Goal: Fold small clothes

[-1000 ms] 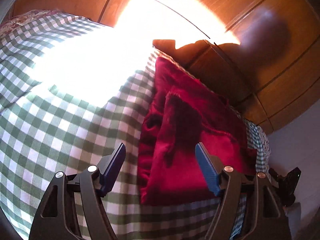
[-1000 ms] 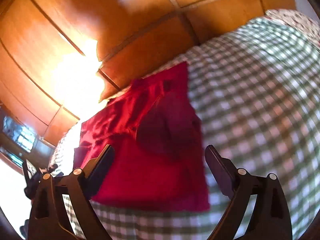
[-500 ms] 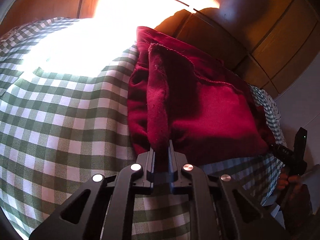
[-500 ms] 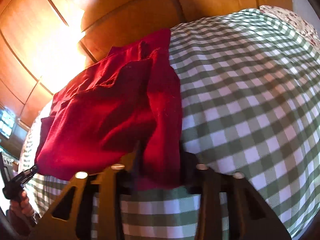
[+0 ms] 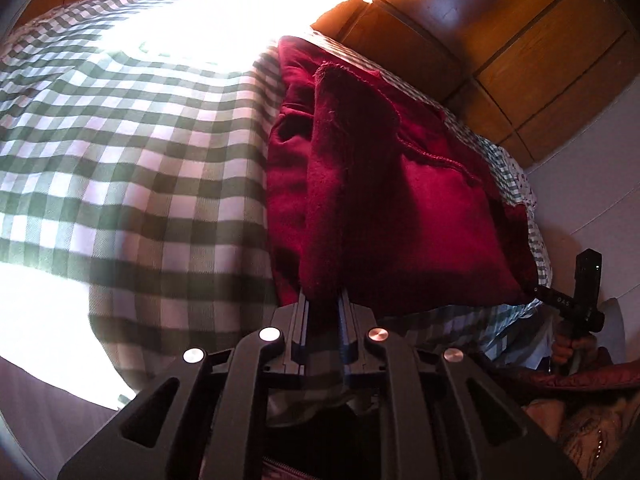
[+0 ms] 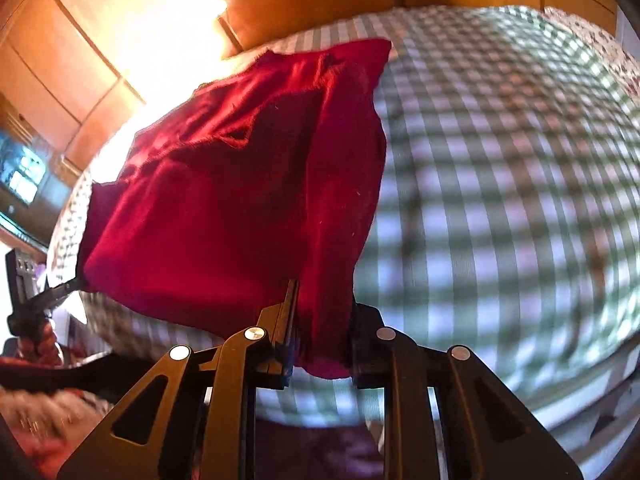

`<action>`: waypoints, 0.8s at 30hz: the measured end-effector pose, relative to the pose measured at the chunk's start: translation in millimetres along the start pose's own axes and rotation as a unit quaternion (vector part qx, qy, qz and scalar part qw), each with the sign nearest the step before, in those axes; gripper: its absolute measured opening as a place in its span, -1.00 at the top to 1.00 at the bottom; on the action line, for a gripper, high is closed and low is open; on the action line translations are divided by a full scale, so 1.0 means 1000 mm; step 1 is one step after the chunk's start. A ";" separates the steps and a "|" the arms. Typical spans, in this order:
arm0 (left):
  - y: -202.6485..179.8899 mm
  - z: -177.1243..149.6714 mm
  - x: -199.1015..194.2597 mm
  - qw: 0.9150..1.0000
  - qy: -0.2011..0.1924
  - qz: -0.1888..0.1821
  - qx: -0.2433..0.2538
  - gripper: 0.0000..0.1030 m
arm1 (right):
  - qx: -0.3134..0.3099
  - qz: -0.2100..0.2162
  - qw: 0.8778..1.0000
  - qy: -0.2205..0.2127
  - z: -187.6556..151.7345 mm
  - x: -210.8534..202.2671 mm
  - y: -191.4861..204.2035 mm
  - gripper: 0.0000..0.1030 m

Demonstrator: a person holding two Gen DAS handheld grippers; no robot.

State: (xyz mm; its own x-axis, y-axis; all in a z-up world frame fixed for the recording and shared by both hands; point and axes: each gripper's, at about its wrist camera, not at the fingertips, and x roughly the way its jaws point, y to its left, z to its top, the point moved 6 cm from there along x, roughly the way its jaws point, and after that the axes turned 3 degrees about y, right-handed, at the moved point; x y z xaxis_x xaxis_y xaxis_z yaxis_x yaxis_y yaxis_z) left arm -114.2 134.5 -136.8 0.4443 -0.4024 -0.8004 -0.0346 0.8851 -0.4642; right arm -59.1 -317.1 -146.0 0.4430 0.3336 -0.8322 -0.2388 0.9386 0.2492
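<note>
now both grippers are pinching the red garment (image 5: 392,200) at its near edge: the left gripper (image 5: 324,312) and the right gripper (image 6: 320,320) are each clamping a bunched corner, jaws having just been closing on the fabric. the cloth is lying on the green checked bedspread (image 5: 140,160), beside wooden panelling (image 6: 80,40).

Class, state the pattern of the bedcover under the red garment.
Green-and-white check bedcover; clearest in the left wrist view.

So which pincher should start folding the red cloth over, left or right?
Probably neither alone. The left gripper and right gripper each pinch a near corner of the red cloth, so both look equally placed to carry it over the checked bedcover.
</note>
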 end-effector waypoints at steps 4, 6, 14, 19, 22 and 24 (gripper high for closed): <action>-0.003 0.026 -0.015 0.998 -0.045 0.038 0.006 0.24 | 0.005 -0.012 1.000 -0.019 0.007 -0.007 0.000 0.30; -0.001 0.045 -0.020 0.997 -0.068 0.040 0.002 0.11 | 0.010 -0.023 0.999 -0.043 0.023 -0.013 -0.002 -0.08; -0.008 0.106 0.023 0.995 -0.076 0.067 0.013 0.11 | 0.002 -0.085 0.992 -0.096 0.075 -0.003 -0.003 -0.13; -0.018 0.128 0.052 0.996 -0.057 0.067 0.033 0.75 | -0.007 -0.092 0.991 -0.094 0.093 0.014 0.002 0.65; -0.032 0.131 0.052 0.992 -0.072 0.084 0.059 0.81 | 0.004 -0.072 0.990 -0.117 0.097 0.002 0.004 0.84; -0.035 0.131 0.055 0.990 -0.069 0.101 0.067 0.78 | 0.011 -0.069 0.991 -0.115 0.096 0.003 0.000 0.84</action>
State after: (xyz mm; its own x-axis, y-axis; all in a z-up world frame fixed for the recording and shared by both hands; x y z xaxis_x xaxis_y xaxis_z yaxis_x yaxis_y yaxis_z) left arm 29.0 112.4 -114.9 0.5595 -0.1870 -0.8075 -0.0199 0.9709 -0.2386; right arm 25.1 -307.8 -101.4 0.6566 0.2104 -0.7243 -0.1441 0.9776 0.1532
